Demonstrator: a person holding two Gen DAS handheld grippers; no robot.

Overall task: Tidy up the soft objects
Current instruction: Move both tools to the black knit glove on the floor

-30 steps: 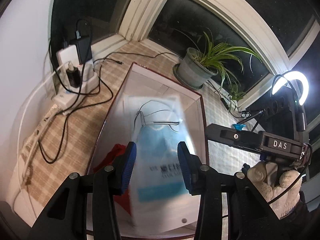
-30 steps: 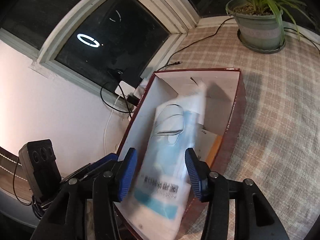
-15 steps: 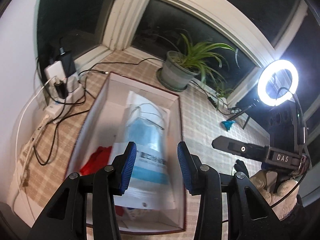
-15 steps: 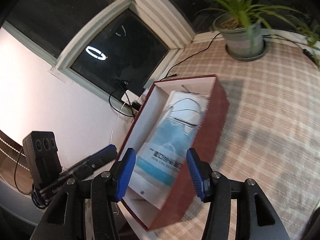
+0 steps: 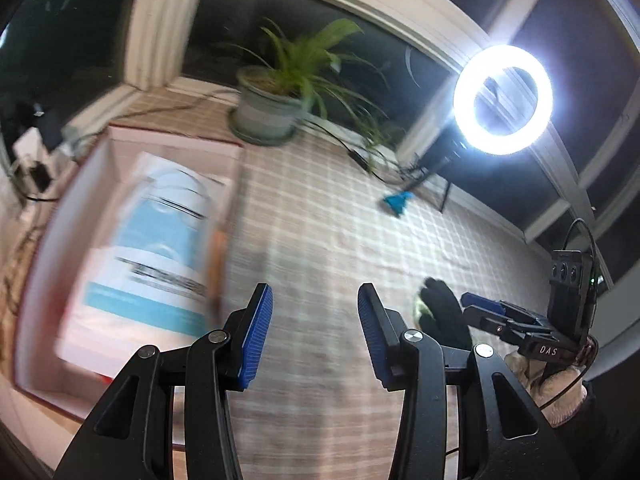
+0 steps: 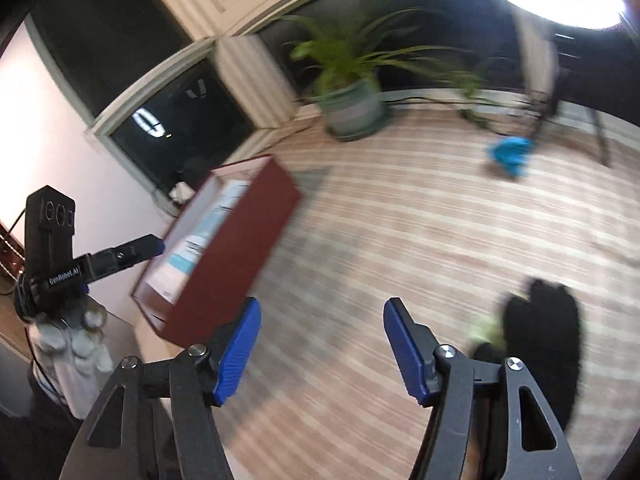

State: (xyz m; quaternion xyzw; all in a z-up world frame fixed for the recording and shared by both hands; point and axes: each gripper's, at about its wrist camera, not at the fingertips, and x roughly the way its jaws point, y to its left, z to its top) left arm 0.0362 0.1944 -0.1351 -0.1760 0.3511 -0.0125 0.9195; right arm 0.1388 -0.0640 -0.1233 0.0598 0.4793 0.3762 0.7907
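The cloth [image 5: 320, 248] is beige with a pale plaid check. The box [image 6: 240, 248] is dark red outside, white inside; the packet [image 5: 156, 248] in it is white and light blue with dark print. The glove [image 6: 548, 332] is black, a rag [image 6: 510, 154] bright blue, the pot [image 5: 264, 110] grey, its leaves green.

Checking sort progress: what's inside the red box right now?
In the red box: a white-and-blue mask packet on top, red fabric peeking at the near edge. Anything under the packet is covered.
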